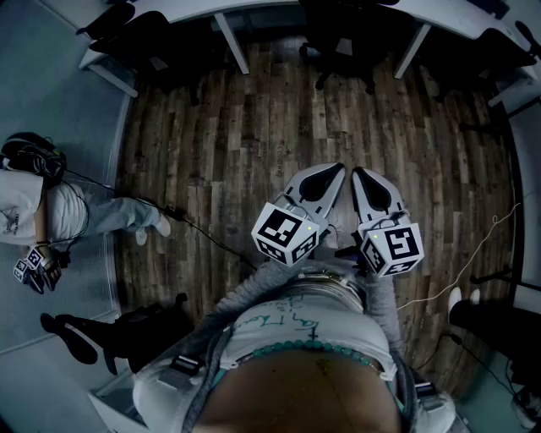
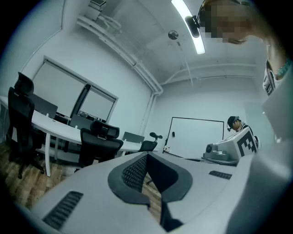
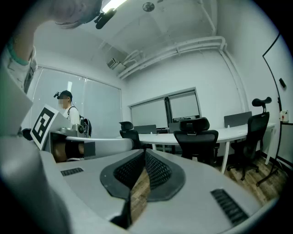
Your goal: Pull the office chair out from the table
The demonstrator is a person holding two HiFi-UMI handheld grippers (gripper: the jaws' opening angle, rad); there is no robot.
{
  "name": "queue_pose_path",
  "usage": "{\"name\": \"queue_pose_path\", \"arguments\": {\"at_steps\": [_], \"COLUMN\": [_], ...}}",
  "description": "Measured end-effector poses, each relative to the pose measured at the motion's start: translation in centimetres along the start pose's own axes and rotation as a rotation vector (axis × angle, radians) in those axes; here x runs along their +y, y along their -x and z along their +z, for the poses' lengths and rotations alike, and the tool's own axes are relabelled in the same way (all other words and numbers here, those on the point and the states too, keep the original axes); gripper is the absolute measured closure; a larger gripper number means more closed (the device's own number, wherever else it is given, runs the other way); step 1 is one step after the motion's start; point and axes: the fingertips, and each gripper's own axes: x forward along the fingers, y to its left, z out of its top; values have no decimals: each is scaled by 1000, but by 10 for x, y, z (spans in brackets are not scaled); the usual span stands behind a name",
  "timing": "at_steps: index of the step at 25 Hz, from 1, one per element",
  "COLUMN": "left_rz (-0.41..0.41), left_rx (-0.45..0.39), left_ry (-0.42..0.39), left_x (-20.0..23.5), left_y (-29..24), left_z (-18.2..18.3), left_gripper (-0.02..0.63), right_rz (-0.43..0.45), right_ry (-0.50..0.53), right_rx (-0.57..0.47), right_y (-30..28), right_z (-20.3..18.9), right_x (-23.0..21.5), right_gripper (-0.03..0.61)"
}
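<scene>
Head view: office chair (image 1: 342,38) runs out at the top edge, its form lost in shadow. Table (image 1: 254,10) shows only near rim and legs. Bystander (image 1: 34,211) cropped at left edge (torso partly out of frame). Floor print (image 1: 280,156) too small to read.

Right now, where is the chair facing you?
Head view, top centre: the chair is tucked at the white table between two of its legs, across the wood floor from you.
</scene>
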Motion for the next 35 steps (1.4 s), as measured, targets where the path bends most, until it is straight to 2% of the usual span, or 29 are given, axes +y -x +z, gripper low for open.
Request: {"name": "queue_pose_path", "arguments": {"at_steps": [10, 21, 27, 35], "left_rz": [38, 144, 170, 157], "left_rx": [-14, -32, -32, -36], "left_ry": [-13, 3, 13, 41], "left_x": [-18, -40, -34, 2], "left_y": [-28, -47, -55, -77], "left_z": [3, 0, -2, 6], "left_gripper": [601, 601, 601, 601], "right_rz": [69, 175, 175, 144], "right_ry": [-23, -10, -23, -33], "right_rx": [-35, 10, -2, -7], "right_y": [11, 22, 20, -15], "right_z": [12, 11, 12, 21], "right_x": [-29, -54, -66, -83], "right_gripper": [552, 551, 551, 551]}}
